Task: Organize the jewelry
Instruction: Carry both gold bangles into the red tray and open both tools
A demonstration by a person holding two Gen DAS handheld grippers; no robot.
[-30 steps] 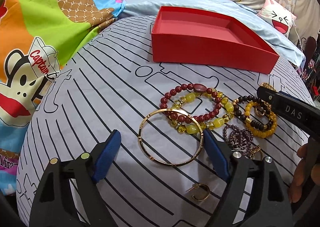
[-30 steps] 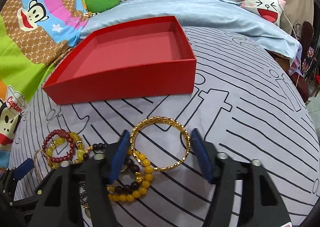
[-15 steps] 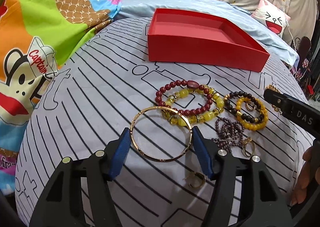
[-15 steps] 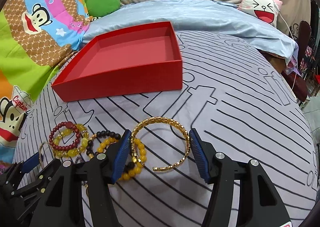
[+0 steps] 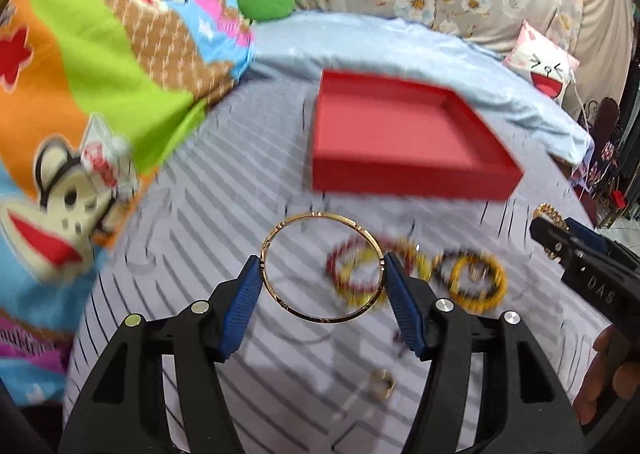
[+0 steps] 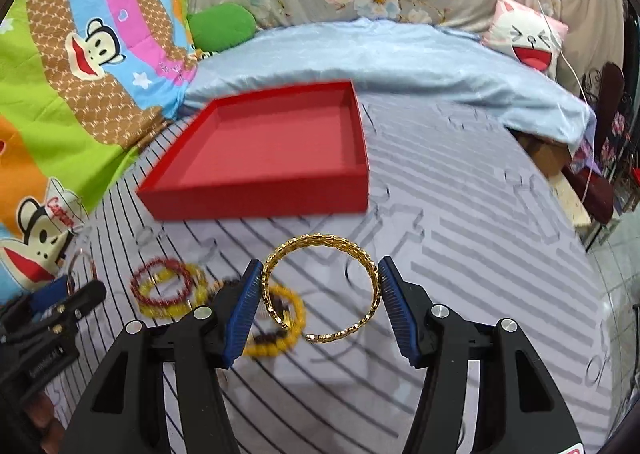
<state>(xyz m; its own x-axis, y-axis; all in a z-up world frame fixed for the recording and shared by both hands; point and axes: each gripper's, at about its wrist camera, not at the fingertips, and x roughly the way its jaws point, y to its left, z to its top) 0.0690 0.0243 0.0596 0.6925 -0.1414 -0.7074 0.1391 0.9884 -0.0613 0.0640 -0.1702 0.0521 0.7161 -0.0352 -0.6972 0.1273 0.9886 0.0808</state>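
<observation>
Striped bedsheet (image 6: 460, 254): the soft work surface, and anything we drop on it may roll or sink into a fold

Red box (image 6: 264, 157): open, nothing inside that we can see, standing ahead of both tools. We judge it the destination. Its low wall could catch a ring carried in flat

Beaded bracelets (image 5: 416, 274): a red, yellow and black cluster lying on the sheet below the raised pieces. Blurred, so we cannot count them

Left gripper (image 5: 322, 282): closed across the thin gold bangle (image 5: 322, 268), pads touching its two sides, and it appears lifted clear of the sheet. A hard round hoop pinched at two points could pivot or spring out during our swing towards the box

Right gripper (image 6: 320, 288): clamped on the gold chain-pattern cuff (image 6: 320, 286), also appearing raised. Its open gap faces us, so a squeeze may flex it closed and let it slide

Small gold ring (image 5: 382, 390): on the sheet near the left tool, easily overlooked or knocked
</observation>
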